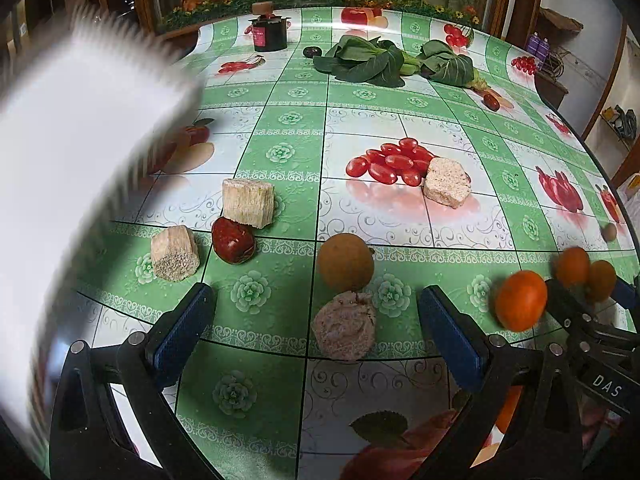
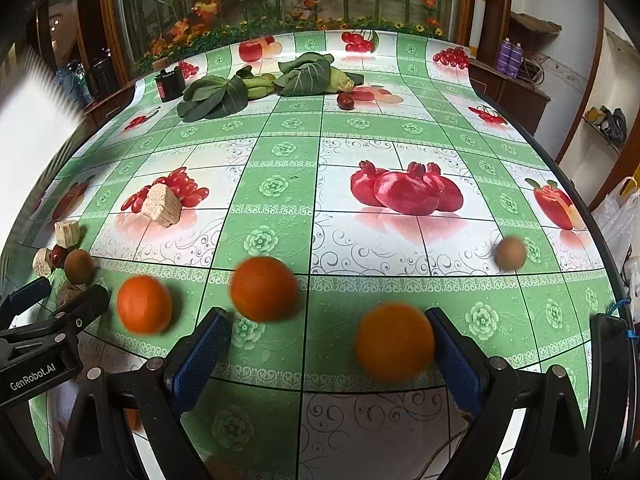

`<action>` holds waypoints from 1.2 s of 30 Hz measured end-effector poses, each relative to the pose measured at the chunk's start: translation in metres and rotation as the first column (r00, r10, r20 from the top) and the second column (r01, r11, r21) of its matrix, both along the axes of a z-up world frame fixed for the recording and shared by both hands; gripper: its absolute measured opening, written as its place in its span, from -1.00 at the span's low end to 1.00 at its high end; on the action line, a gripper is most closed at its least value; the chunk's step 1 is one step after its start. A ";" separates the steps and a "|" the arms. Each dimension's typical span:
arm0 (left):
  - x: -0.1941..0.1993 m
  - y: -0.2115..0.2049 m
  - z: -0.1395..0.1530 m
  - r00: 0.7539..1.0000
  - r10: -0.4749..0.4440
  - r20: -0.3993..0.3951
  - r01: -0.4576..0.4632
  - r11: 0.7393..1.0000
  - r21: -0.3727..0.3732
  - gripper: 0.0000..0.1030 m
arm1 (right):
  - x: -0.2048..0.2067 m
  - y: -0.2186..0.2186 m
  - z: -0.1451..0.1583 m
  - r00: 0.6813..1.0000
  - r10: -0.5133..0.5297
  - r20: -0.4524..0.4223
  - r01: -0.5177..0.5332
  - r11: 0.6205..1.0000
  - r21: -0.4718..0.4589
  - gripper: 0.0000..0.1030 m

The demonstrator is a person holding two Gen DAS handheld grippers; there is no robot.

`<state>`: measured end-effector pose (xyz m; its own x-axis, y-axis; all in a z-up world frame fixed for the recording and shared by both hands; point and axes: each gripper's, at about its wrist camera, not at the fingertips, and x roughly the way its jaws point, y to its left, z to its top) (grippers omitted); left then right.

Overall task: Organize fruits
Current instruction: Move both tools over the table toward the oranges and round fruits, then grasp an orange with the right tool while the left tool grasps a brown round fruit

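- Here, the table (image 2: 360, 148) under its green fruit-print cloth carried everything, with two heads of leafy greens (image 2: 224, 96) lying at its far end.
- Both tools stood wide open and held nothing — the right gripper (image 2: 326, 352) and the left gripper (image 1: 316, 328).
- Three oranges (image 2: 394, 342) lay in a loose row: one touching the right gripper's right finger on its inner side, one (image 2: 264, 288) just beyond its left fingertip, one (image 2: 144, 309) further left, near the left gripper.
- Between the left gripper's fingers lay a pinkish cut chunk (image 1: 345, 326), a round brown fruit (image 1: 346, 262) just past it.
- Three pale cut pieces (image 1: 248, 202) and one red date (image 1: 233, 240) lay beyond.
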<state>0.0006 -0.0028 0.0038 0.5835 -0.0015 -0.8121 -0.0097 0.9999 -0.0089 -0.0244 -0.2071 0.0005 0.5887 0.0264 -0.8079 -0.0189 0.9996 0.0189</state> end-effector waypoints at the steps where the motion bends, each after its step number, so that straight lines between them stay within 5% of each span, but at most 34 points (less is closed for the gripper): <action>1: 0.000 0.000 0.000 1.000 0.000 0.001 0.000 1.000 0.000 1.00 | 0.001 0.001 -0.001 1.000 0.000 -0.004 0.000 1.000 -0.002 0.99; 17: 0.000 0.001 -0.002 1.000 0.000 0.000 0.000 1.000 0.000 1.00 | 0.005 0.004 0.001 1.000 -0.019 -0.016 0.019 1.000 0.001 1.00; 21: 0.000 0.001 -0.002 1.000 0.001 0.000 -0.001 1.000 0.000 1.00 | 0.004 -0.004 0.009 0.999 -0.026 -0.044 0.027 0.999 0.020 0.49; 30: -0.001 0.002 -0.002 1.000 0.000 0.000 0.000 1.000 0.000 1.00 | -0.022 -0.035 0.022 0.997 0.071 -0.025 -0.064 0.972 0.228 0.33; 36: -0.003 0.001 -0.002 0.998 -0.054 -0.029 0.054 0.999 0.002 1.00 | -0.042 -0.039 0.030 0.995 0.096 0.018 -0.098 0.956 0.277 0.33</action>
<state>-0.0024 -0.0013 0.0020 0.5585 -0.0301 -0.8289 0.0438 0.9990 -0.0068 -0.0667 -0.2462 0.0308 0.5755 0.3058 -0.7585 -0.1162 0.9486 0.2943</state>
